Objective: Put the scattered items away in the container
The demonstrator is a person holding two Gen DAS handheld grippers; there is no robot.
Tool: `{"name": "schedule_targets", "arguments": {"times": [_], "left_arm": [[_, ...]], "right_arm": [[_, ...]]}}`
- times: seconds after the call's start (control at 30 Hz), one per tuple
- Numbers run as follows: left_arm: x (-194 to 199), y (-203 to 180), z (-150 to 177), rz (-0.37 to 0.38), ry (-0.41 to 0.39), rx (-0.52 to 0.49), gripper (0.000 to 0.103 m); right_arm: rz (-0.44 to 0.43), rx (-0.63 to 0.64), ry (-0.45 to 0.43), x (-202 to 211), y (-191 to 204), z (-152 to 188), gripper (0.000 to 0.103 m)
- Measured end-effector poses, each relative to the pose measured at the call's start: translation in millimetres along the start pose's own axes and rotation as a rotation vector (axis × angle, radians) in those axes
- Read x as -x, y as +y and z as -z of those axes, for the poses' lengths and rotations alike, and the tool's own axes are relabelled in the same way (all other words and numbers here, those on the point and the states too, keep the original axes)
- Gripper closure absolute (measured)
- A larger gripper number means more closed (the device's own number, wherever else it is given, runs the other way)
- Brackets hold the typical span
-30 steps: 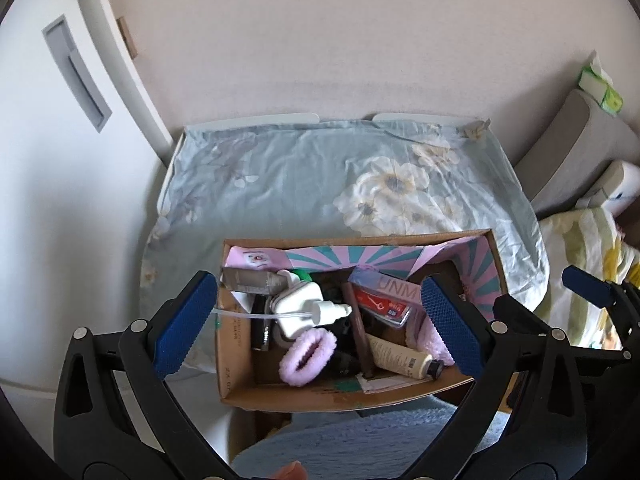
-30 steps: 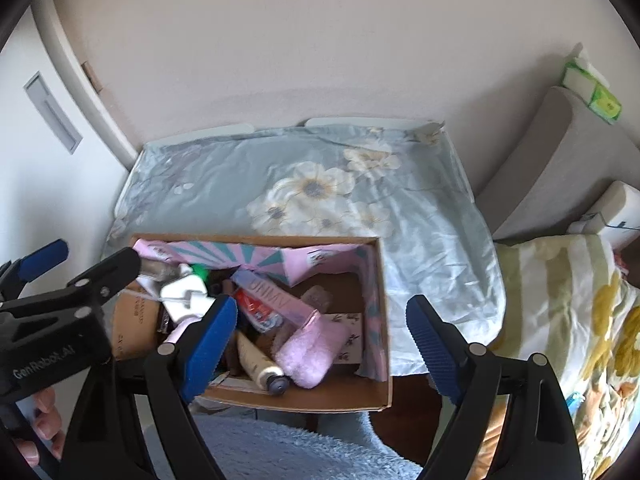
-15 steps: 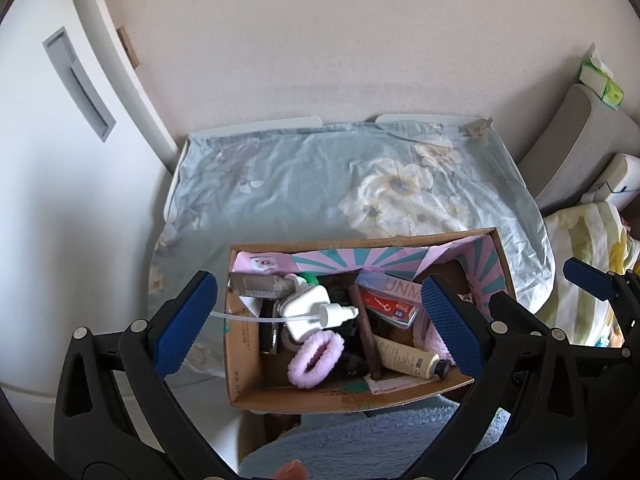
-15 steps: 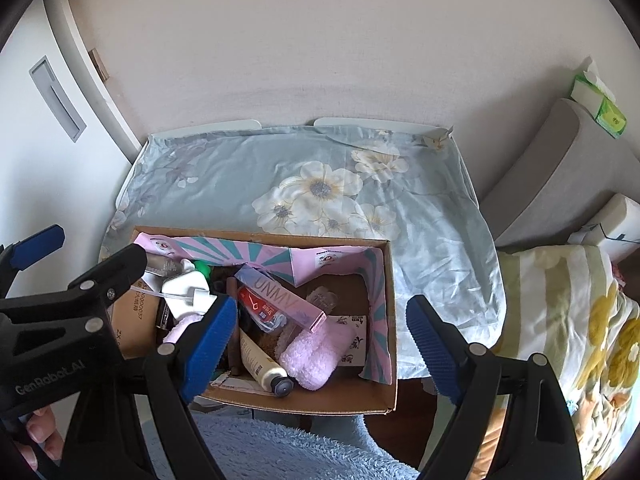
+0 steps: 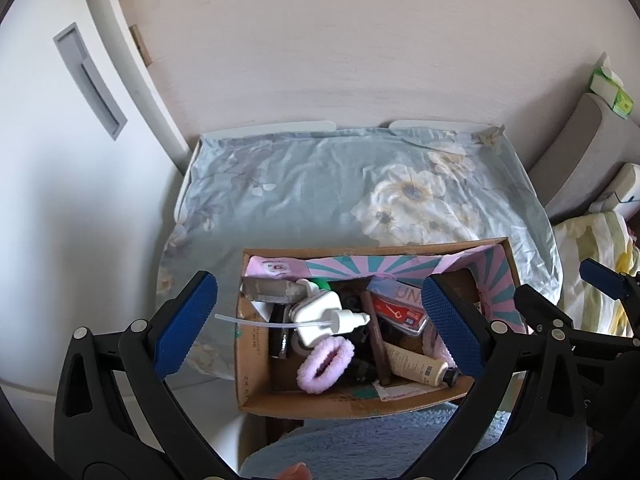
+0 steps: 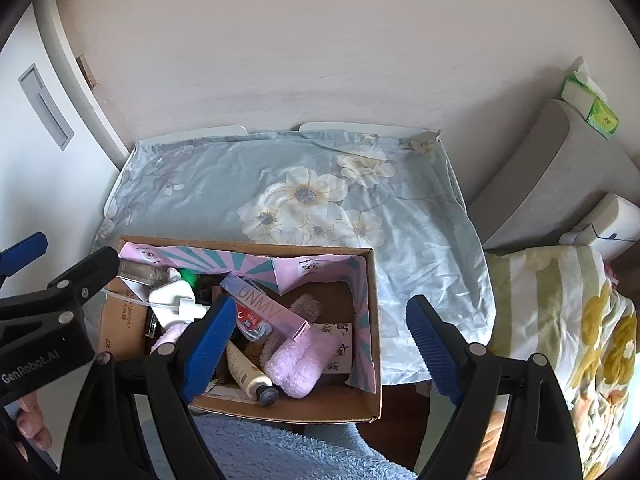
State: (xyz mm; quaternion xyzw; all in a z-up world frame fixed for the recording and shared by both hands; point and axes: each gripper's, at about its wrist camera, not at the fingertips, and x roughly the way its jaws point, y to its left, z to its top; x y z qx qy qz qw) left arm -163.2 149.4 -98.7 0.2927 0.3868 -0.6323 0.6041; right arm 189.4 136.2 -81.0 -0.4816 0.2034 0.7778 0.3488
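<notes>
Hovering side by side above a cardboard box (image 5: pixel 256 364), both claws point steeply down with nothing between their blue pads. The left claw (image 5: pixel 318 326) stands wide, its pads well apart and clear of the contents. The right claw (image 6: pixel 320 350) is just as wide and grips nothing.

The box sits at the near edge of a worktop covered by a pale blue floral cloth (image 5: pixel 320 200); the cloth beyond the box is bare. The box has a pink and teal striped lining (image 5: pixel 360 266) along its far and right walls.

Inside the box the items lie crowded together. A white pump bottle (image 5: pixel 320 312) lies on its side near the left wall, its thin clear tube (image 5: pixel 248 320) poking out over the left rim. A fluffy pink scrunchie (image 5: pixel 326 366) lies near the front. Beside it a cream tube (image 5: pixel 416 366) with a dark cap lies at a slant, and a brown stick (image 5: pixel 376 340) runs front to back between them. A pink carton (image 6: pixel 264 304) printed with letters rests tilted across the middle, with a red packet (image 5: pixel 400 314) touching it. A fluffy pink cloth (image 6: pixel 302 362) lies towards the right front corner.

A light blue fleece (image 6: pixel 280 452) fills the bottom of both views. A fingertip (image 5: pixel 294 472) shows at the lower edge of the left view, and fingers (image 6: pixel 34 426) at the lower left of the right view. A striped blanket (image 6: pixel 560 320) lies to the right.
</notes>
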Motion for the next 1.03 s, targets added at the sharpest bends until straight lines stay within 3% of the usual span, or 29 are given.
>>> {"name": "schedule_targets", "arguments": {"times": [1.03], "left_arm": [[-3.0, 4.6, -12.6, -0.038, -0.058, 0.006, 0.001]], "right_arm": [[-0.001, -0.011, 0.011, -13.7, -6.3, -13.4, 0.019]]}}
